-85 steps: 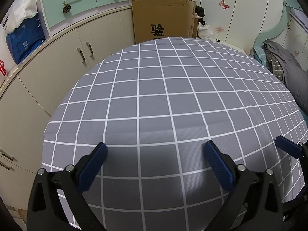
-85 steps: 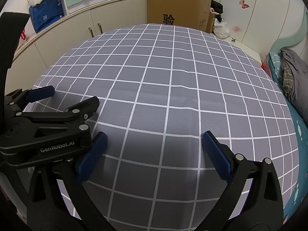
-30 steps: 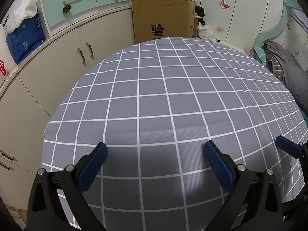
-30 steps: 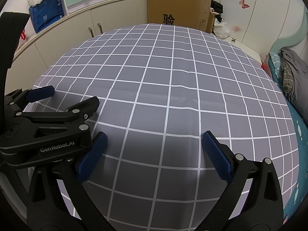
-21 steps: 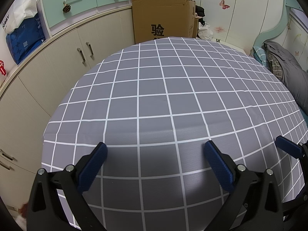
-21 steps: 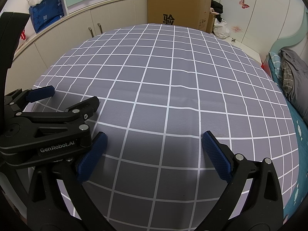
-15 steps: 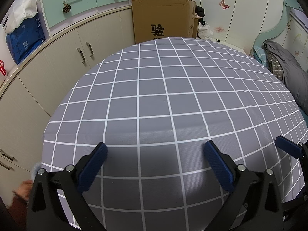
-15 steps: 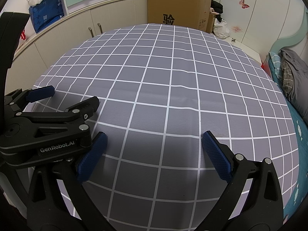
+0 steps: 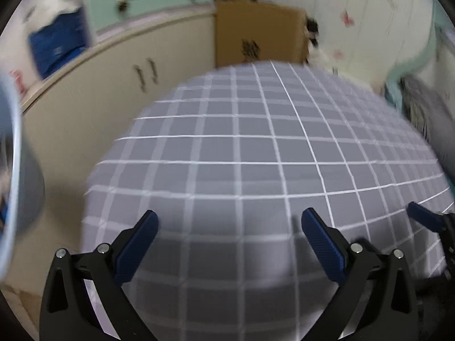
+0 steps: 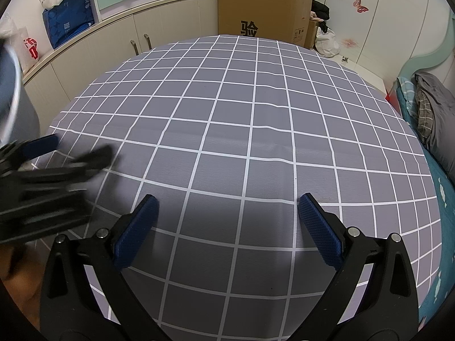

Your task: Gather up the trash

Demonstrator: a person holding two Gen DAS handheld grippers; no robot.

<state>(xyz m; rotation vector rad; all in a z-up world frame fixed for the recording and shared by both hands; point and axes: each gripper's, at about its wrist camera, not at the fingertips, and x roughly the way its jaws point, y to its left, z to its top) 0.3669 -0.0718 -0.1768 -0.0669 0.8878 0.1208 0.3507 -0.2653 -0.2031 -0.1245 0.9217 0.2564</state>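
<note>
Grey checked cloth covers the surface (image 10: pixel 256 119), bare of any trash. Right gripper (image 10: pixel 227 221) hovers low, jaws wide apart, empty. Left gripper (image 9: pixel 227 233), blurred, jaws apart too, beside a pale bin-like rim (image 9: pixel 14 156) at far left, likely the drop spot.

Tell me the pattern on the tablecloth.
The tablecloth is grey with a white grid; sharpest in the right wrist view.

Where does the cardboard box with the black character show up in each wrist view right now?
Left wrist: cardboard box at top centre, blurred, behind the checked tablecloth.
Right wrist: cardboard box at top centre, sharp, past the tablecloth's far edge.
Shared landmark: the cream cabinet doors, left of the box.
</note>
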